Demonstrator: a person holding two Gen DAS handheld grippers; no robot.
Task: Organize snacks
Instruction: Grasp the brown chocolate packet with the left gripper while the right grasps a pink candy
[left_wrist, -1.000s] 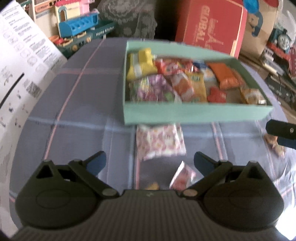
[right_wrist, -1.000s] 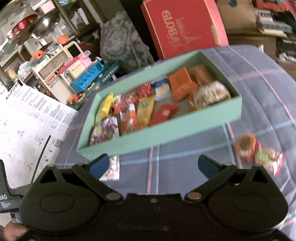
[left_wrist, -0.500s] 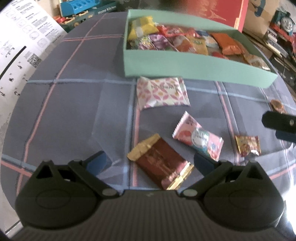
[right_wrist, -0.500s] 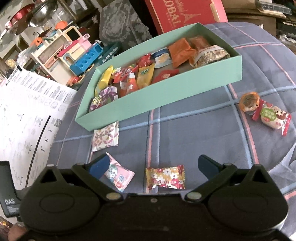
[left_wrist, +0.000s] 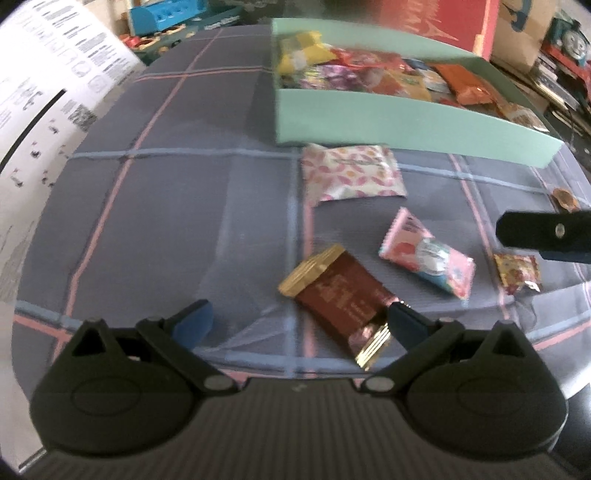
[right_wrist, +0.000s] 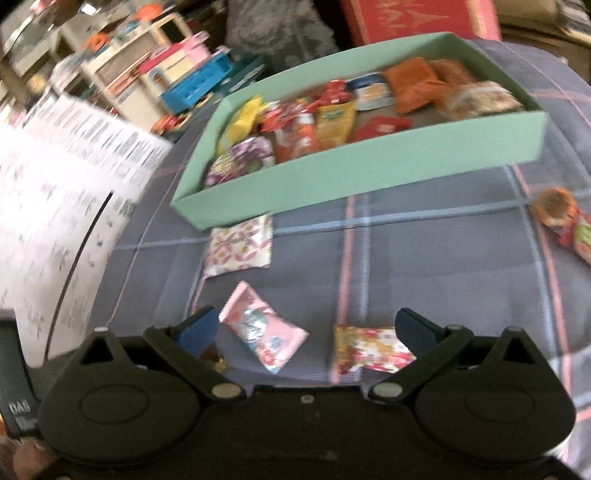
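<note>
A green box (left_wrist: 406, 122) (right_wrist: 369, 173) full of snacks stands on the plaid cloth. In front of it lie a white-and-pink packet (left_wrist: 351, 171) (right_wrist: 240, 245), a pink packet (left_wrist: 428, 256) (right_wrist: 264, 332), a brown-and-gold bar (left_wrist: 338, 295) and a small yellow-red packet (left_wrist: 517, 271) (right_wrist: 371, 350). My left gripper (left_wrist: 299, 321) is open and empty; the bar lies by its right finger. My right gripper (right_wrist: 308, 330) is open and empty over the pink and yellow-red packets. Its finger shows in the left wrist view (left_wrist: 543, 234).
An orange round snack and a red-green packet (right_wrist: 565, 218) lie at the right on the cloth. A white printed sheet (left_wrist: 44, 110) (right_wrist: 55, 206) stands at the left. A red box (right_wrist: 417, 14) and toys (right_wrist: 184, 81) are behind the table.
Both grippers have drawn back from the box and come down toward the cloth. The loose packets in front of the box have come into view and now sit near the fingers.
</note>
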